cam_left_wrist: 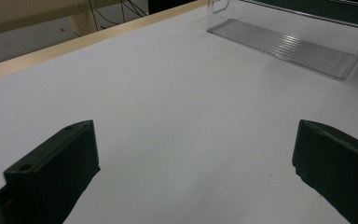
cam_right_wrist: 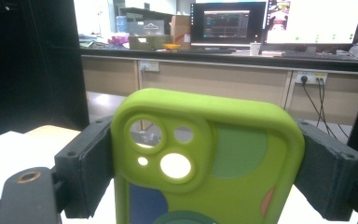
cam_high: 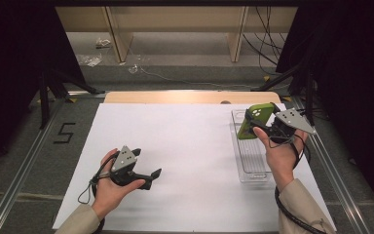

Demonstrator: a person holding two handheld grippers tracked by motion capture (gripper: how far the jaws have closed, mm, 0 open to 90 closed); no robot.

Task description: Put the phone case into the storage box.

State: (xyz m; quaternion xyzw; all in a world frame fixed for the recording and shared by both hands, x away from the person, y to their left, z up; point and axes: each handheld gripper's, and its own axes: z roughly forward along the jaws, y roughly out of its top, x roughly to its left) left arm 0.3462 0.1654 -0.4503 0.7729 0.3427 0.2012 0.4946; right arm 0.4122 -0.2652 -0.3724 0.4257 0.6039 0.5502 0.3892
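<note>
A green phone case (cam_high: 253, 120) with camera cut-outs is held upright above the clear plastic tray (cam_high: 251, 163) at the table's right. My right gripper (cam_high: 259, 122) is shut on it, its two black jaws pressing the case's (cam_right_wrist: 205, 163) long edges. The tray (cam_left_wrist: 279, 44) has a ribbed floor and low clear walls. My left gripper (cam_high: 148, 176) rests low over the white sheet at the front left. Its jaws stand wide apart with only bare sheet between them, and its fingertips (cam_left_wrist: 60, 163) point toward the tray.
A white sheet (cam_high: 175, 146) covers most of the wooden table (cam_high: 190, 96). Metal rails run along both sides of the table. Black stand legs (cam_high: 53, 87) sit at the back left and back right. Cables trail on the floor behind.
</note>
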